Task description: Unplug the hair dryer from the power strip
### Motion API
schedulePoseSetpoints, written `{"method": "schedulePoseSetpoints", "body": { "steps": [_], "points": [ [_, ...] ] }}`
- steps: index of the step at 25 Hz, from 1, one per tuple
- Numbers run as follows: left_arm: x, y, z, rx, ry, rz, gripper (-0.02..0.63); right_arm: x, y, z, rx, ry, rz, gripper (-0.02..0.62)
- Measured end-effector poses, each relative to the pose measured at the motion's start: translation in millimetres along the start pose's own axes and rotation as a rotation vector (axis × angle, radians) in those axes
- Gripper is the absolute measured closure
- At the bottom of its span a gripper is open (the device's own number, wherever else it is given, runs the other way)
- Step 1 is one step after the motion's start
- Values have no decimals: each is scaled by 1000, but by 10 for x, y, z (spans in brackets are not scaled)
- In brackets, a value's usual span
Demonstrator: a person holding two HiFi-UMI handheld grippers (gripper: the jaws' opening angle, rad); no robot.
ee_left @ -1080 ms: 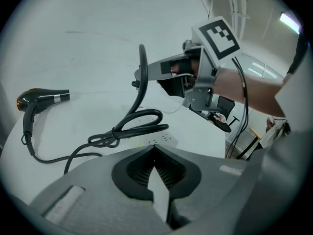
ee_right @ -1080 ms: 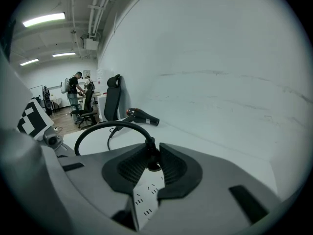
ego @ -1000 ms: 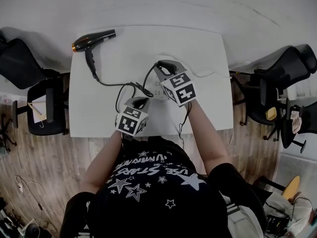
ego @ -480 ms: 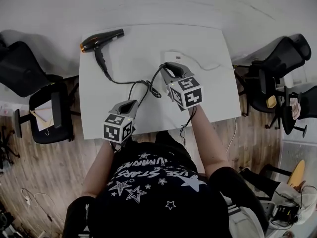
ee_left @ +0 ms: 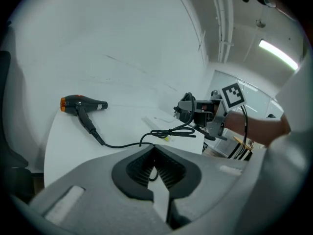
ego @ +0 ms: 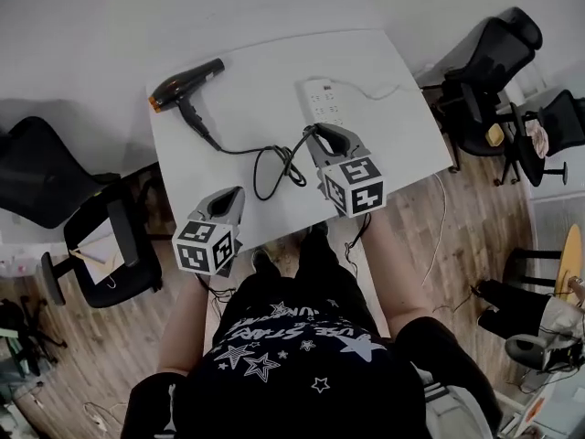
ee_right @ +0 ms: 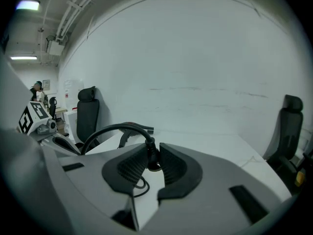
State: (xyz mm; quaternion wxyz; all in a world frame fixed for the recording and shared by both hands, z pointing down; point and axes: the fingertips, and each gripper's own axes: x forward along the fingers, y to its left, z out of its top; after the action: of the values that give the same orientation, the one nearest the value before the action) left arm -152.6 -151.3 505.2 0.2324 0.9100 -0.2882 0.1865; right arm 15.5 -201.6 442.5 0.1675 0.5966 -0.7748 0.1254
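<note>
The black hair dryer (ego: 187,82) with an orange rear lies at the table's far left, also in the left gripper view (ee_left: 80,104). Its black cord (ego: 272,165) runs in loops across the white table to my right gripper (ego: 313,135), which is shut on the plug (ee_right: 152,156), clear of the white power strip (ego: 325,101) lying beyond it. The cord arches up out of the right gripper's (ee_right: 152,164) jaws. My left gripper (ego: 232,197) hangs at the table's near edge; its (ee_left: 155,166) jaws are closed with nothing between them.
The white table (ego: 384,135) stands against a white wall. The strip's own white cable (ego: 379,91) trails off to the right. Black office chairs stand at the left (ego: 41,176) and right (ego: 484,71). A wooden floor (ego: 475,227) surrounds the table.
My right gripper has drawn back from the power strip with the plug in it, leaving the strip uncovered. The left gripper has moved back to the table's near edge.
</note>
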Motion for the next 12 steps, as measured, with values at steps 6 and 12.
{"method": "schedulePoseSetpoints", "body": {
  "steps": [6, 12],
  "points": [
    [-230, -39, 28, 1, -21, -55, 598, -438, 214, -7, 53, -51, -87, 514],
    [-282, -226, 86, 22, -38, -94, 598, -718, 227, -114, 50, -49, -136, 514]
  ]
}}
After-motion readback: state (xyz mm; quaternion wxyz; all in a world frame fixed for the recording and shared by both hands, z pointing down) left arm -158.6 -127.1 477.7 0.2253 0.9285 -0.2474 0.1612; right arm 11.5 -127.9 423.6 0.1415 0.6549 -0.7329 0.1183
